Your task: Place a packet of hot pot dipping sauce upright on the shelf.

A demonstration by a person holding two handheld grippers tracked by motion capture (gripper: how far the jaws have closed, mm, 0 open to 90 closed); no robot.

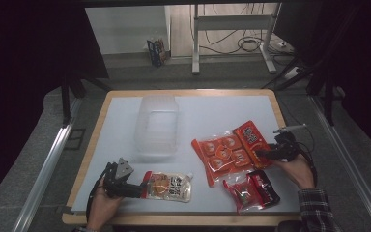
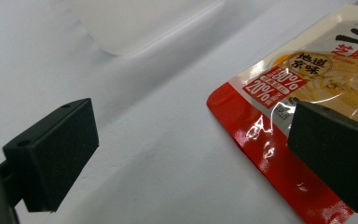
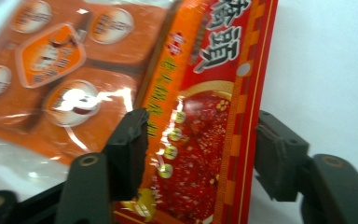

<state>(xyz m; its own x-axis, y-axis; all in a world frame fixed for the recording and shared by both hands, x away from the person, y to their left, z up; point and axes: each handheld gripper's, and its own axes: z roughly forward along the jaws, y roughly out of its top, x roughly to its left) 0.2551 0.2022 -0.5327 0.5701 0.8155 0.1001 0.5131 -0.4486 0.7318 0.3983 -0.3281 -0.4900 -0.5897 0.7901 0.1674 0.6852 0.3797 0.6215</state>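
Here we see a white table top with a wooden rim (image 1: 101, 116), lit from above. At the near left, the person's left hand (image 1: 101, 205) holds the left gripper (image 1: 142, 189), whose two black jaws stand wide apart. One jaw overlaps the red bottom edge of a flat cream and yellow snack pouch with a red base (image 1: 169, 186), seen also in the left gripper view (image 2: 279, 93); the other jaw rests over bare table. Nothing is clamped between them.

At the right, the person's right hand (image 1: 299, 169), with a plaid sleeve (image 1: 316, 208) behind it, holds the right gripper (image 1: 261, 153). In the right gripper view its jaws straddle the near end of a long red and orange foil packet with printed characters (image 3: 205, 130). They appear partly open, though whether they touch the packet we cannot tell.

This packet (image 1: 251, 137) lies against a larger transparent bag of orange wrapped portions (image 1: 220, 154). A small red and black packet (image 1: 251, 191) lies near the front edge. A clear plastic tub (image 1: 157, 123) stands at the centre, farther back.
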